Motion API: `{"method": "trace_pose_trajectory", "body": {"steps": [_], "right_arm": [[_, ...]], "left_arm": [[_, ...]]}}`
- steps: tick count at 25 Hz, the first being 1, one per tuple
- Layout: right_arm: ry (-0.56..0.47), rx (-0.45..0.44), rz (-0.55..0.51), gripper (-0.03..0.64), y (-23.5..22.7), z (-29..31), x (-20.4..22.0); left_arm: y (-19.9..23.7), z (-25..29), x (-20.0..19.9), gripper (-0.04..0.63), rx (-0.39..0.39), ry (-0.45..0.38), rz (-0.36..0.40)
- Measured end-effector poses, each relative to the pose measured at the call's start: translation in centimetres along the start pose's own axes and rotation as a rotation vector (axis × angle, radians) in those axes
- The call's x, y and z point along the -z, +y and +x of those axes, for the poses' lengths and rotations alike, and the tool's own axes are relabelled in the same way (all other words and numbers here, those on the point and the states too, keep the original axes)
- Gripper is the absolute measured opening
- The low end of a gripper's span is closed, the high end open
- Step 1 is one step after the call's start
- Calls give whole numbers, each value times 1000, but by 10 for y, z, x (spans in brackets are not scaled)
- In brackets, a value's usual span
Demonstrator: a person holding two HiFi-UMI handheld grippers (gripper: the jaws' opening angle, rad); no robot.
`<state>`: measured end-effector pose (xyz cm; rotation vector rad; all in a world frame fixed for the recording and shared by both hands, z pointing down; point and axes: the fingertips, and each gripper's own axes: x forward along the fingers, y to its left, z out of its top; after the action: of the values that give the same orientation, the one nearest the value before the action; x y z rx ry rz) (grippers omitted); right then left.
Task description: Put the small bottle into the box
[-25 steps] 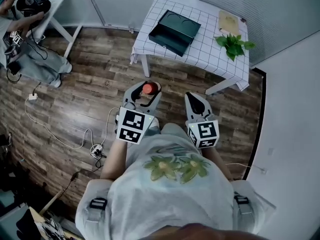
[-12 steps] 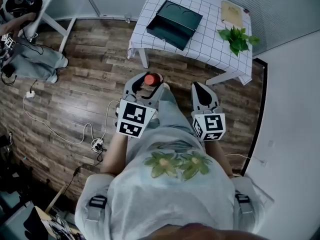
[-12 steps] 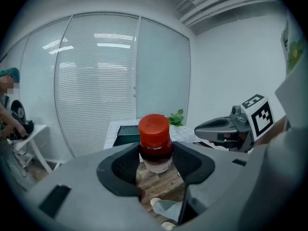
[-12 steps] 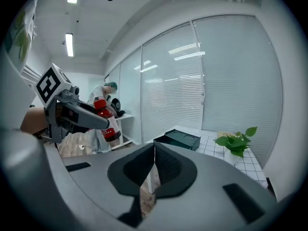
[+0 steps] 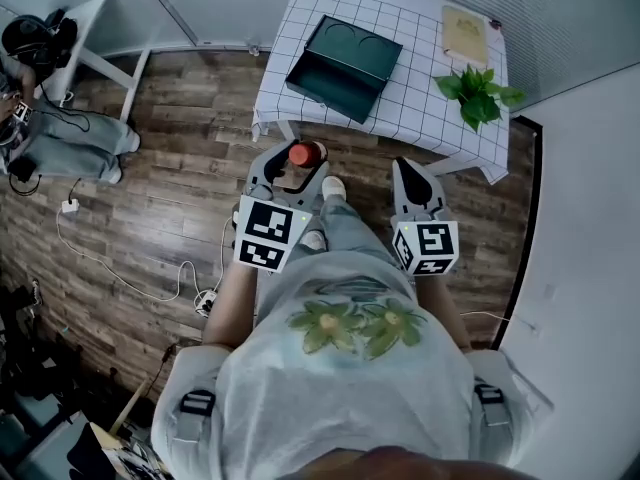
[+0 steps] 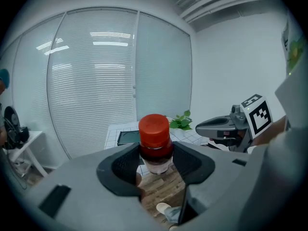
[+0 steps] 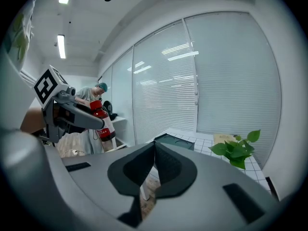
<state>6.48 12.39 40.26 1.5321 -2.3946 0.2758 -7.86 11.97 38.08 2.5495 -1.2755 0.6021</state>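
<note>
left gripper (image 5: pixel 290 173) clamped on the small bottle (image 6: pixel 155 142) mid-frame, right gripper (image 5: pixel 417 190) pinched closed with nothing in it, box (image 5: pixel 345 67) open up top on the checkered table (image 5: pixel 410 108)

Checked table (image 5: pixel 425 108), box (image 5: pixel 345 55), plant (image 5: pixel 478 96), booklet (image 5: pixel 465 33)

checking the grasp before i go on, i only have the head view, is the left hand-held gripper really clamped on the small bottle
Observer: Yes. The left gripper view shows the left hand-held gripper with its jaws shut on the small bottle, just under its red cap.
Operator: ok and the right one, anything in it
Observer: No. The right gripper view shows the right hand-held gripper with its jaws pressed together and nothing between them.
</note>
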Motion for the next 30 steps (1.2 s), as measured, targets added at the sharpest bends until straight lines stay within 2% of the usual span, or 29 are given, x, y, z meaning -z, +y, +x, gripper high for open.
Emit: {"method": "trace_pose_trajectory", "body": {"steps": [14,30], "right_arm": [[5,-12,4,8,-45,77,-23],[34,-72,-7,8,-61,133,-31]], "left_arm": [[44,73,-31,221,7,17,1],[75,117,-46,221,-9,23,-35]]}}
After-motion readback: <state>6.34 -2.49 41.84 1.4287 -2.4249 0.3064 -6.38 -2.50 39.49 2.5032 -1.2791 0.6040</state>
